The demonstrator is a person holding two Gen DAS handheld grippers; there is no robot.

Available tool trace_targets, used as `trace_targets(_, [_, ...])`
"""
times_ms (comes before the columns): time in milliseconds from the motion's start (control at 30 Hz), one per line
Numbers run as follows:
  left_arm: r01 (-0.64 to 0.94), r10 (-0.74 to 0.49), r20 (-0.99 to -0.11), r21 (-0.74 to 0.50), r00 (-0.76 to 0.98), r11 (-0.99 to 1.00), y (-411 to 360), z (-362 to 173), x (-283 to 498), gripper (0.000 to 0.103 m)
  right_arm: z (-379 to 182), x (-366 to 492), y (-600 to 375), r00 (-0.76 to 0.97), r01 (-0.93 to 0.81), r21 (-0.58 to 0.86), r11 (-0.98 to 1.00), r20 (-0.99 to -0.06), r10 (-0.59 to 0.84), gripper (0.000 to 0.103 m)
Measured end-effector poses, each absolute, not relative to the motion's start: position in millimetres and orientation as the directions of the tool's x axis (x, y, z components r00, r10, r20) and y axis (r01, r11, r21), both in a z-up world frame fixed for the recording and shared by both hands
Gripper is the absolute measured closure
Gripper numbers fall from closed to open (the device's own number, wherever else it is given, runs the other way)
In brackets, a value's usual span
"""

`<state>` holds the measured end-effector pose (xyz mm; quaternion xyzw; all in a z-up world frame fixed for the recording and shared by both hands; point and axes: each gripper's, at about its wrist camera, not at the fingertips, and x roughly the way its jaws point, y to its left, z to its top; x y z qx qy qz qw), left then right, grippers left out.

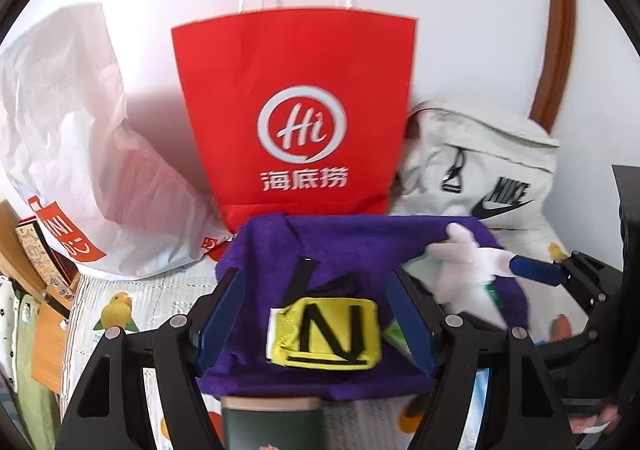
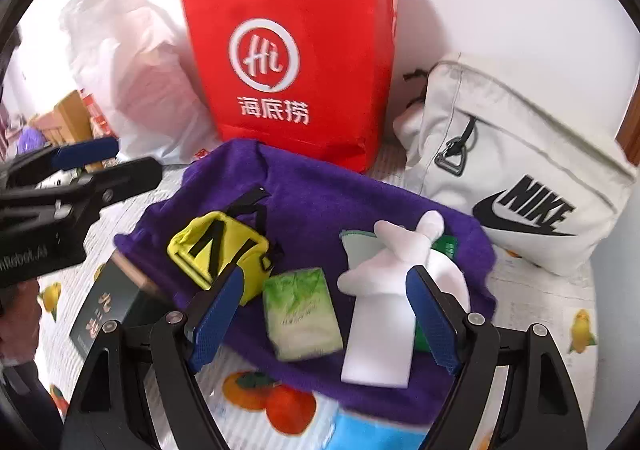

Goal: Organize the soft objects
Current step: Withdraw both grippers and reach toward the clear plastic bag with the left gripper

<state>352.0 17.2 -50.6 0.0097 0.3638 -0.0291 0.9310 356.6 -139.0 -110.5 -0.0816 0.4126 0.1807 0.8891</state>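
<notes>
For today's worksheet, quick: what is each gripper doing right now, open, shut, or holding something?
Left gripper: open, holding nothing, above the yellow pouch.
Right gripper: open, holding nothing, over the tissue pack.

red bag (image 1: 296, 98): white ring logo "Hi", below it "海底捞"
white pack (image 2: 520, 178): black "NIKE" with swoosh
yellow pouch (image 1: 332, 334): big black "N", underlined
plastic bag (image 1: 72, 234): red tag, "INI" readable upside down, smiley mark beside it
dark box (image 2: 108, 314): gold characters, too blurred to read
tissue pack (image 2: 302, 314): green print, unreadable
left gripper (image 2: 86, 158): white lettering on the body, partly cut off, reads about "nRobot.AI"
</notes>
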Motion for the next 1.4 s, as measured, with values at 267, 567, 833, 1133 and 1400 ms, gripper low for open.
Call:
trace_targets(267, [0.105,-0.059,-0.654,0.031,0.754,0.994,8,-22,291,0.031,-88,286,-161,0.626,-0.361,0.03,0.932,-0.733,0.266,0.021])
trace_targets(567, [0.086,-0.062,-0.656,0.004,0.752,0.996,16,-29,202,0.031,-100,209,-178,0.589,-0.348,0.108,0.931,-0.748,0.307,0.02])
trace_targets(833, [0.045,-0.081,-0.702,-0.07,0.707,0.997,27,-68,145,0.031,-112,144,-192,0.606,-0.353,0.127,0.927,-0.724,0.33,0.02])
trace_targets(1133, [0.101,-0.164,-0.756,-0.129,0.634,0.986,0,-119,132,0.031,-139,105,-209,0.598,-0.355,0.118,0.928,-0.734,0.322,0.021])
trace_targets(1400, [0.139,-0.208,-0.797,-0.156,0.567,0.978,-26,-161,157,0.031,-163,108,-238,0.574,-0.281,0.165,0.945,-0.761,0.303,0.021])
